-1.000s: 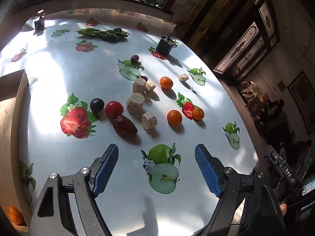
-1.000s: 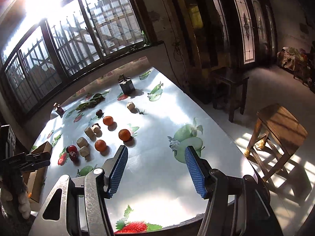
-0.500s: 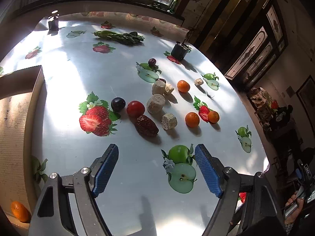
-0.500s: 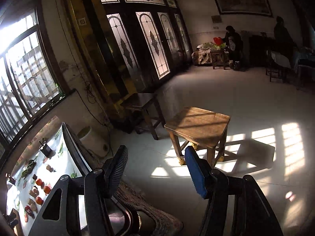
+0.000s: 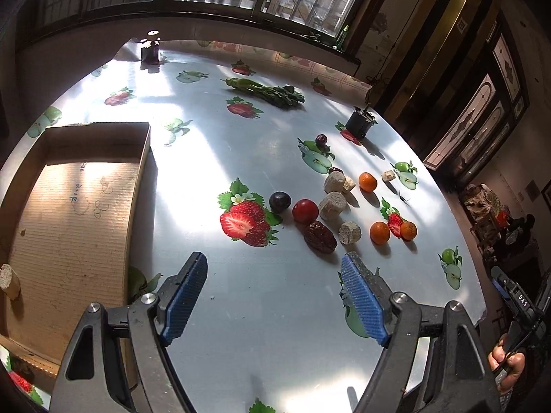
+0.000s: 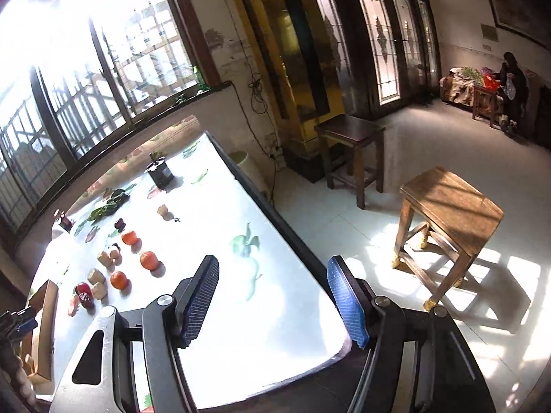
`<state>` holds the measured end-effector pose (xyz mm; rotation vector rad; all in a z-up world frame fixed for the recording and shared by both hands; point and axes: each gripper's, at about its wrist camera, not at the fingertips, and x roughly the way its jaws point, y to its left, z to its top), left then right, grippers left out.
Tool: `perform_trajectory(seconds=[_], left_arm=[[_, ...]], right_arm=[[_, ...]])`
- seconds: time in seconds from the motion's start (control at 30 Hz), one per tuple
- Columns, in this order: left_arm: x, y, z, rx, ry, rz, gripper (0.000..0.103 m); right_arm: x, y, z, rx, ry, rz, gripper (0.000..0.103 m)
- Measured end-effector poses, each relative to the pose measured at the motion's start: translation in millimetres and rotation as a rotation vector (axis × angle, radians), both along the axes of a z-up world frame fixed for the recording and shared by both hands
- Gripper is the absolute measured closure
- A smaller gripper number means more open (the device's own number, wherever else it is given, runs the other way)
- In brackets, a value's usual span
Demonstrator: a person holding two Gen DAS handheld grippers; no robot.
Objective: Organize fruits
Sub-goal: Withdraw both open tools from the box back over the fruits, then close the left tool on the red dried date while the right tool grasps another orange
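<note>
The fruit lies loose in a cluster toward the far right of the bench (image 5: 261, 309): a red tomato (image 5: 305, 211), a dark plum (image 5: 280, 201), a wrinkled date (image 5: 320, 237), three small oranges (image 5: 380, 232) and some pale cut chunks (image 5: 332, 201) among them. All look light. The oranges and tomato are round and smooth, so I'd expect them to roll at a nudge; best taken across the middle, pads on opposite sides. The tomato and plum would bruise under a hard squeeze, and the date looks soft and a bit sticky. The pale chunks seem dry and crumbly, with flat ends that sit steady.

The left claw (image 5: 273, 297) hangs wide with nothing in it, above bare cloth between the fruit and the cardboard tray (image 5: 137, 186) on the left, which already has a pale piece in its near corner. The right claw (image 6: 272, 299) is empty too, its jaws opening, off the bench's near right corner.

The bench wears a glossy plastic cloth printed with strawberries and apples, easy to mistake for real ones, and slick enough for round fruit to run. Strong sun from the barred windows glares on it. Wooden stools stand on the tiled floor beyond
</note>
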<state>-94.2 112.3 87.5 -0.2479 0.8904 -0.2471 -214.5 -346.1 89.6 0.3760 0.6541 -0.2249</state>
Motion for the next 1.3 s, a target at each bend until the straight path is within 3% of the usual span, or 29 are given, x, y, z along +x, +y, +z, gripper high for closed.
perform_trajectory(seconds=[0.13,0.2,0.4,0.53,0.77,0.83,0.97,1.2,1.23,1.3], left_arm=[[12,9,-9,-0.014,0.040,0.035,0.024],[17,4,-17,-0.031,0.065,0.024,0.024],[30,-29,-29,-0.006,0.079,-0.054,0.039],[45,-51,-37,-0.010,0.080,-0.101,0.042],[77,-77,-64,-0.052,0.127,-0.129,0.051],[83,-84,-71,-0.042,0.141,-0.129,0.051],[88,-94,-73,-0.018,0.120,-0.145,0.051],[82,-105,-74,0.068,0.064,-0.158,0.052],[81,-106,-74,0.087,0.058,-0.153,0.065],[79,-106,-74,0.076,0.048,-0.159,0.065]], right_arm=[[61,70,-8,-0.006,0.056,0.244,0.034],[79,95,-14,-0.008,0.079,0.318,0.034],[130,157,-34,0.002,0.150,0.483,0.041],[163,173,-43,-0.039,0.174,0.488,0.041],[189,178,-62,-0.010,0.203,0.487,0.047],[190,179,-68,-0.020,0.207,0.485,0.048],[192,176,-78,-0.012,0.212,0.466,0.064],[189,175,-78,-0.001,0.190,0.460,0.067],[188,175,-78,-0.001,0.189,0.459,0.067],[187,175,-78,-0.001,0.185,0.453,0.067]])
